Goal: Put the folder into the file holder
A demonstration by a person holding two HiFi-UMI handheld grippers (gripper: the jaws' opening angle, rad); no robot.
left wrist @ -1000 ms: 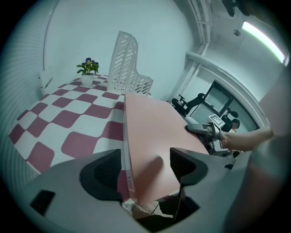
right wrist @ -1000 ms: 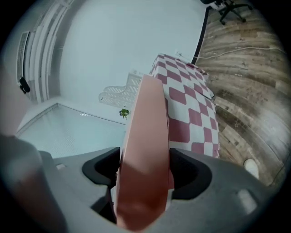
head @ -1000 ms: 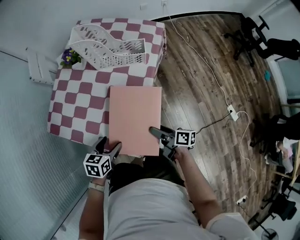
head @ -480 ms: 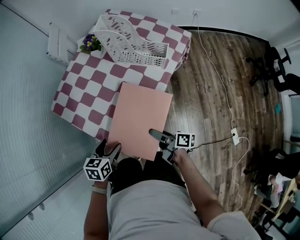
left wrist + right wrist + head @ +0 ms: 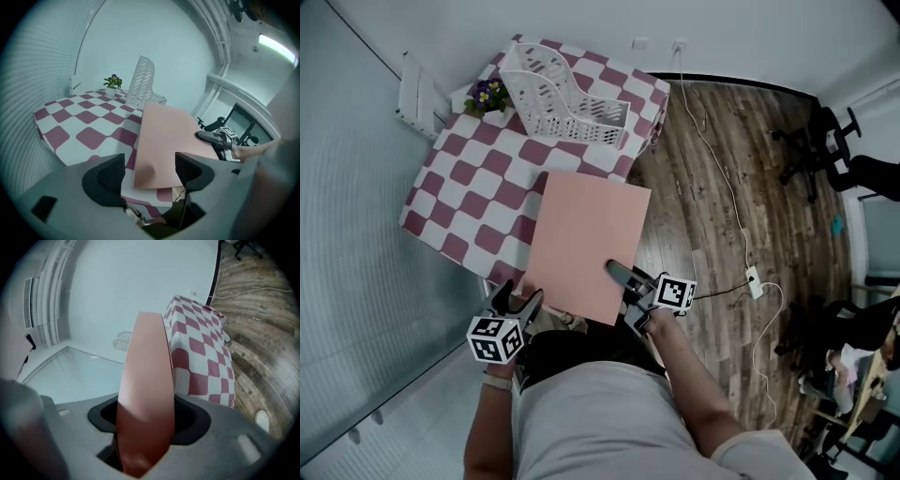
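Pink folder (image 5: 586,246): thin, smooth, rectangular, held about level over near-right edge of table (image 5: 459,202), partly over wood floor (image 5: 712,169). Long axis from 6 toward 12–1 o'clock; far short edge toward file holder (image 5: 565,94) at 12 o'clock, apart from it. File holder: white lattice plastic, curved sides. Right gripper (image 5: 612,268): clamped on folder's near edge, 5 o'clock. Left gripper (image 5: 517,289): jaws apart, gripping nothing, just beside folder's 7 o'clock corner. Table cloth: pink-white checks.

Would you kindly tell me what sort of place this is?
Likely an office or lab room: an office chair on a wood floor, a power strip, and a checkered table bearing a file holder.
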